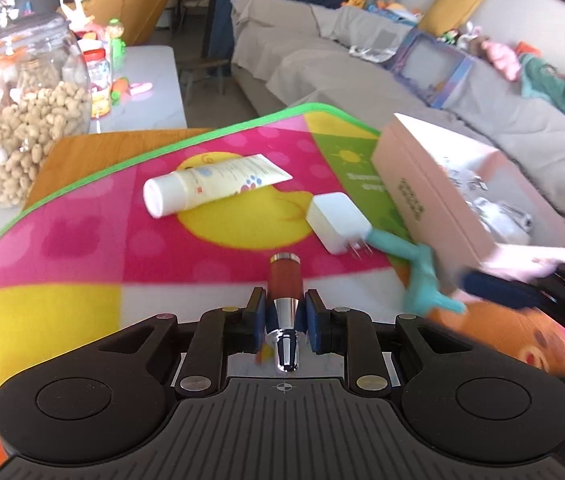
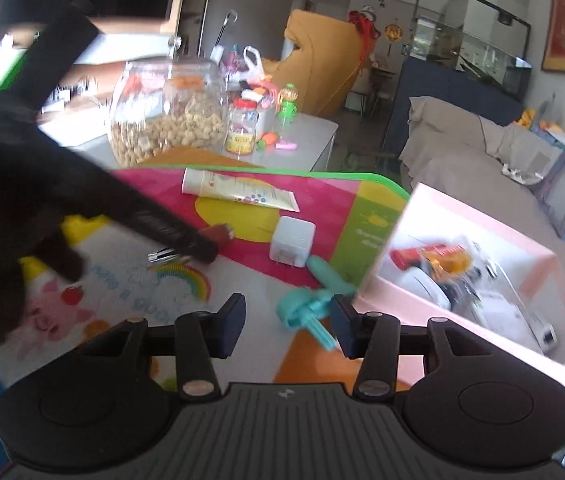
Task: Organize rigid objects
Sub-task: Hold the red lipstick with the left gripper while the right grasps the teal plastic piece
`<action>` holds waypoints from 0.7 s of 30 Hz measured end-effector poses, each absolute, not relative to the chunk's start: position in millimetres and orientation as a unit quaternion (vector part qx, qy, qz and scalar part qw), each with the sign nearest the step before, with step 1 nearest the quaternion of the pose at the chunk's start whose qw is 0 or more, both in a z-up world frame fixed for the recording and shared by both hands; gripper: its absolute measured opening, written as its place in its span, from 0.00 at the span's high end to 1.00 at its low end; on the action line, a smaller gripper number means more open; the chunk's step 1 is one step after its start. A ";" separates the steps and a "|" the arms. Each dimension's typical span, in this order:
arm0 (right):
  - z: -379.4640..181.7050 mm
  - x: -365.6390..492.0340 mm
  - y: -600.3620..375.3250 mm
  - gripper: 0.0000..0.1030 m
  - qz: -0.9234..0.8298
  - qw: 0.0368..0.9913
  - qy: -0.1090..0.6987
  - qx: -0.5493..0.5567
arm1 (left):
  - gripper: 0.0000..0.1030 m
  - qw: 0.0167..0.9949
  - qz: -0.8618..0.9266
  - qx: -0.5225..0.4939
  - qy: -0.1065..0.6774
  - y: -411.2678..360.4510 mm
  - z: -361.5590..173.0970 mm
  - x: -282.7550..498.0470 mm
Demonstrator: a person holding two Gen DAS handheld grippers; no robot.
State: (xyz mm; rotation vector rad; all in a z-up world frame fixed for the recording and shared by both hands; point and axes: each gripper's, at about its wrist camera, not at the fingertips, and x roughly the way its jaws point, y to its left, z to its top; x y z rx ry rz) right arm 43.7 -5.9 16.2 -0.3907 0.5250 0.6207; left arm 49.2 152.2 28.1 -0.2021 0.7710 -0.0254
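My left gripper point(image 1: 284, 310) is shut on a red and chrome lipstick tube point(image 1: 284, 280), held just above the colourful play mat point(image 1: 82, 248). In the right wrist view the left gripper point(image 2: 202, 246) shows as a dark blurred shape with the lipstick point(image 2: 218, 234) at its tip. My right gripper point(image 2: 287, 322) is open, with a teal toy point(image 2: 310, 304) lying between its fingers on the mat. A white charger plug point(image 1: 336, 222) and a cream tube point(image 1: 210, 184) lie on the mat. A pink box point(image 1: 434, 196) holding several items stands at the right.
A big glass jar of peanuts point(image 1: 18, 112) and small bottles point(image 1: 100, 76) stand at the left on a grey table point(image 1: 150, 80). A covered sofa point(image 1: 322, 60) with toys lies beyond the mat's far edge.
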 end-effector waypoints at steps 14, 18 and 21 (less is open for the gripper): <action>19.8 48.0 0.0 0.93 0.311 0.890 0.262 -0.205 | 0.77 0.928 -0.017 -0.120 0.351 160.1 32.3 0.7; 27.5 32.5 -15.7 0.93 0.347 0.871 0.279 -0.207 | 0.77 0.928 -0.026 -0.122 0.350 154.2 35.0 -1.2; 29.3 22.7 -24.2 0.93 0.340 0.875 0.265 -0.219 | 0.77 0.928 -0.031 -0.119 0.351 149.5 36.3 -3.4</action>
